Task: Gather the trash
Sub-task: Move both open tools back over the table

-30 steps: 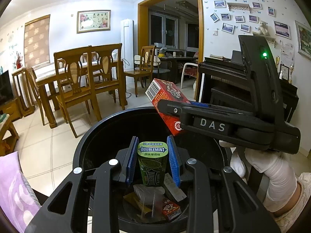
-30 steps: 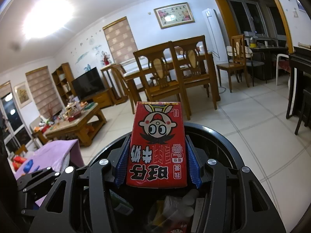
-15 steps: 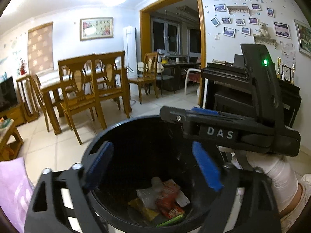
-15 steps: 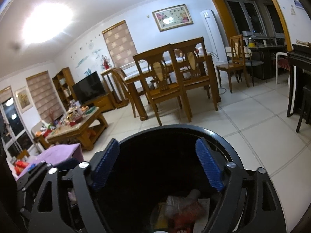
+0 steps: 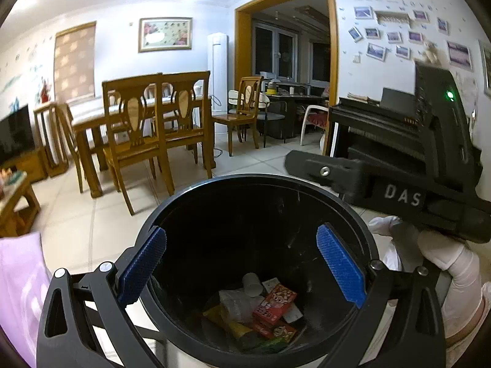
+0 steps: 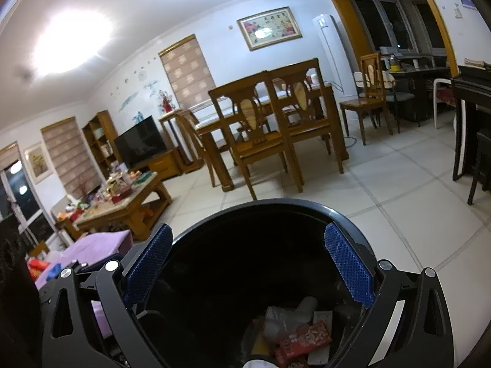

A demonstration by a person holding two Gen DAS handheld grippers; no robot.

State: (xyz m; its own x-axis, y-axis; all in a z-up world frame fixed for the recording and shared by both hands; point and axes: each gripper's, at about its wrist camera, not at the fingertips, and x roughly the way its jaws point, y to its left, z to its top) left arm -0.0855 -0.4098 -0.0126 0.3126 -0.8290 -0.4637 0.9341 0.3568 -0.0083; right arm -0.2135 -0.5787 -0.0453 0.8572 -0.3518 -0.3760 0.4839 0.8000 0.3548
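**Both grippers empty over the bin**

Black trash bin (image 5: pixel 184 202) fills lower centre of both views, standing on the tiled floor (image 6: pixel 399 190). Left gripper (image 5: pixel 241 263) and right gripper (image 6: pixel 248 263) hover above its rim, jaws opening, nothing between them. Right gripper's body also shows at right of the left view, held by a white-gloved hand (image 5: pixel 454 263). Trash lies at the bin's bottom: red snack box (image 5: pixel 274 303), white paper cup (image 5: pixel 252 283), wrappers.
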